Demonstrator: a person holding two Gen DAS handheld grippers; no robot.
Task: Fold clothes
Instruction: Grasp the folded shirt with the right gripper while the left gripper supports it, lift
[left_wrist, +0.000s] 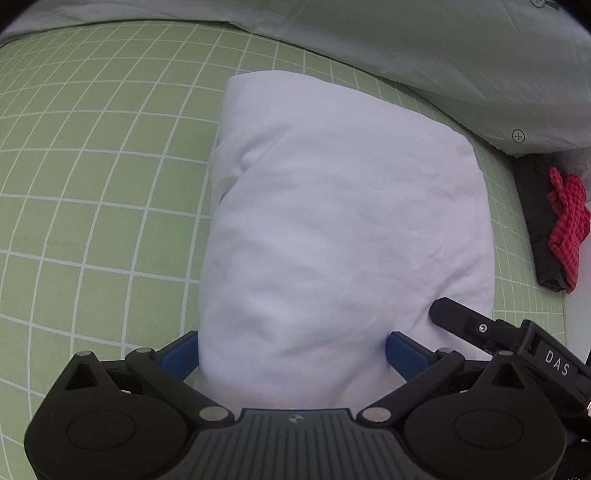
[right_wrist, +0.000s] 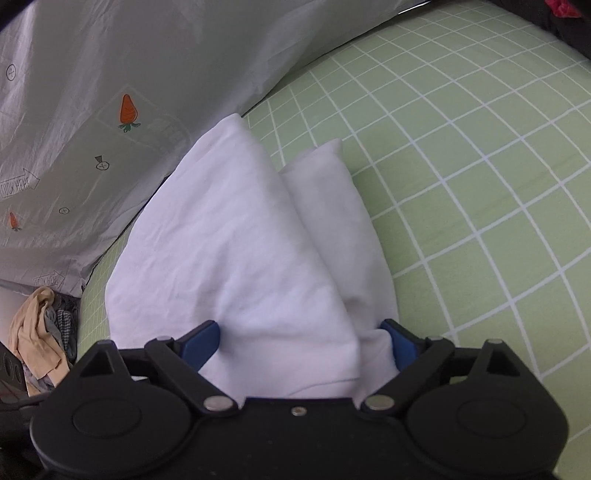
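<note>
The white garment (left_wrist: 343, 236) is lying as a compact folded bundle on the green checked sheet (left_wrist: 92, 166), filling the centre of both wrist views. The left gripper (left_wrist: 293, 350) is standing spread, its blue fingers (left_wrist: 181, 356) flanking the near end of the bundle at 6 o'clock, with cloth filling the gap; whether they are pressing it cannot be told. The right gripper (right_wrist: 301, 341) is likewise spread around the garment's layered edge, where two folded thicknesses are overlapping; this straddling hold is probably serving to keep the layers aligned. In the left view, a black part lettered "DAS" (left_wrist: 556, 363) is sitting at 4 o'clock, and a red checked cloth (left_wrist: 567, 225) is resting on a dark garment (left_wrist: 535, 221) at 3 o'clock. In the right view, a grey quilt (right_wrist: 110, 92) printed with carrots and arrows reading "LOOK HERE" is occupying 10 o'clock, and mixed clothing (right_wrist: 37, 332) is lying heaped at 8 o'clock.
</note>
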